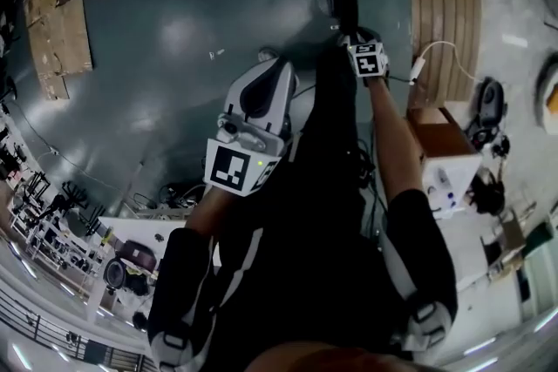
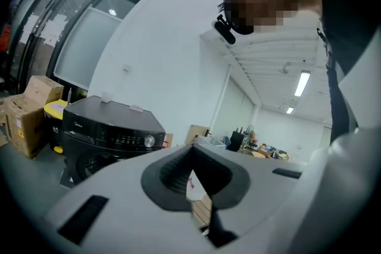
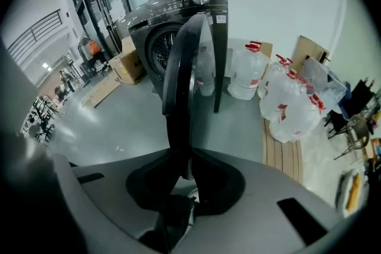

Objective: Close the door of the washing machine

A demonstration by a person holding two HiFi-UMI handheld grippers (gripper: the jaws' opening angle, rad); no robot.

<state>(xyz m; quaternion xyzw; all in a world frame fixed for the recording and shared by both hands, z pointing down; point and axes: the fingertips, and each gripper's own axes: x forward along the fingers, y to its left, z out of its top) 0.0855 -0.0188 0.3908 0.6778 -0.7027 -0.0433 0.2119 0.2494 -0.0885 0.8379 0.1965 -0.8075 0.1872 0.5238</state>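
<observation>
The person stands a little way out from the black washing machine, whose round door is swung wide open and turned edge-on to the right hand-held gripper. That gripper pinches the door's free rim: the dark edge runs straight up from between its jaws, with the open drum mouth showing behind it. The left hand-held gripper is out in front of the body, its jaws pressed together at the tips on nothing, with the machine off to one side of it. To my eye the closing swing is the step in hand, with the rim gripped and the door well apart from the front panel. Next, I reckon, the right hand has to carry the rim round in an arc toward the drum opening, then press it flat until the latch catches.
</observation>
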